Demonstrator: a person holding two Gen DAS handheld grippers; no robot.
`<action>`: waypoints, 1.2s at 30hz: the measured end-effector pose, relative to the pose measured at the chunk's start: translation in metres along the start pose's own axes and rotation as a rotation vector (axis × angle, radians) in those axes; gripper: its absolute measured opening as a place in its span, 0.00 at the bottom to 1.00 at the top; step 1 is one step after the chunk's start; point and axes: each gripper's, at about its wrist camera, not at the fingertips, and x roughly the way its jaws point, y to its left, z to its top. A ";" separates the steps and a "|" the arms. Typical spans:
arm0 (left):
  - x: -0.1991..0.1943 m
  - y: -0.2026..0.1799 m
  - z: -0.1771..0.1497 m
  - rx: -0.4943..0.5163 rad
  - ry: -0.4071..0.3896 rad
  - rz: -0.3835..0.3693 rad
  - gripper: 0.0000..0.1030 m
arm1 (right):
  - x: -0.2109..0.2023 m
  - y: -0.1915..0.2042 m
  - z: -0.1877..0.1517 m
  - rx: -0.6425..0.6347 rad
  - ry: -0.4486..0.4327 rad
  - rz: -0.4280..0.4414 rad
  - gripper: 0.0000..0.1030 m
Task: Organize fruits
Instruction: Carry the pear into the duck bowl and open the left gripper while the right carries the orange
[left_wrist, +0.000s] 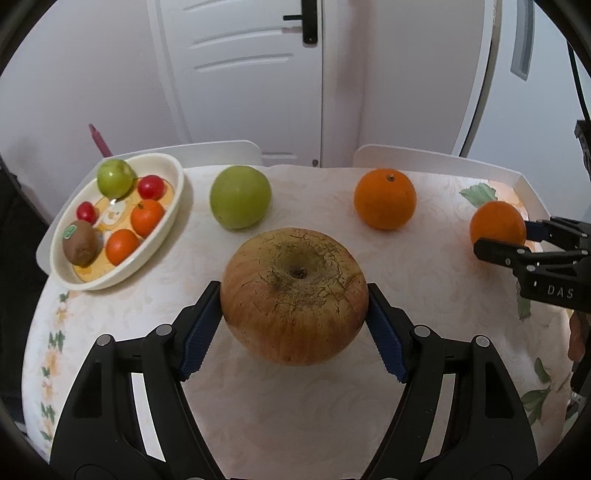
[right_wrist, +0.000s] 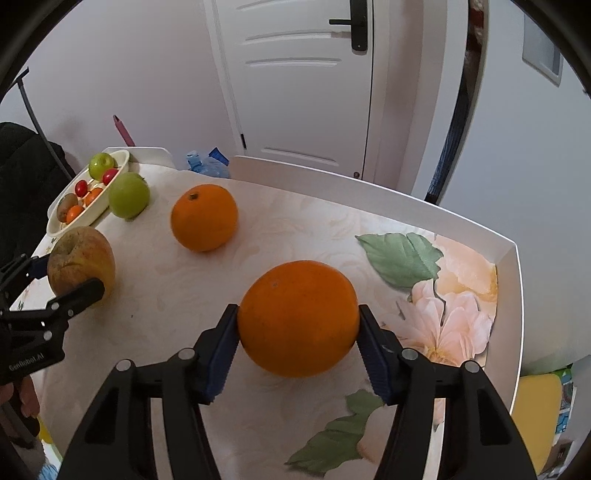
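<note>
**Both grippers on fruit, dish waiting at far left**

The table (right_wrist: 295, 221), under a floral cloth, carries everything. On it, ahead and to the left of the left gripper (left_wrist: 294, 314), sits the cream dish (left_wrist: 173, 206), already holding a small green apple, two red fruits, two small oranges and a kiwi.

The russet apple (left_wrist: 293, 295) fills the space between the left gripper's blue pads, which press its two flanks; its shadow on the cloth suggests it hangs slightly clear of the table, though that is hard to be sure of. The held orange (right_wrist: 298, 317) sits between the right gripper's (right_wrist: 298, 347) pads, which touch both its sides; it looks to rest on the cloth.

Beyond the left gripper lies a loose green apple (left_wrist: 240, 202), just beside the dish, and ahead to the right a second orange (left_wrist: 385, 199), apart from both tools.

Risks, as I judge them: the apple is wide and round, gripped near its widest girth, so it could roll out of the pads on a tilt. The dish is crowded; dropping the apple in could knock small fruit over the rim. The green apple stands close to the path and could get nudged.
</note>
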 end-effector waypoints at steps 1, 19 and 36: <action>-0.003 0.002 0.000 -0.002 -0.004 0.001 0.78 | -0.002 0.002 0.000 0.000 -0.001 0.004 0.56; -0.069 0.080 0.012 -0.058 -0.044 0.024 0.78 | -0.054 0.080 0.033 -0.075 -0.043 0.056 0.56; -0.073 0.196 0.051 -0.013 -0.076 0.030 0.78 | -0.041 0.196 0.090 -0.065 -0.082 0.109 0.55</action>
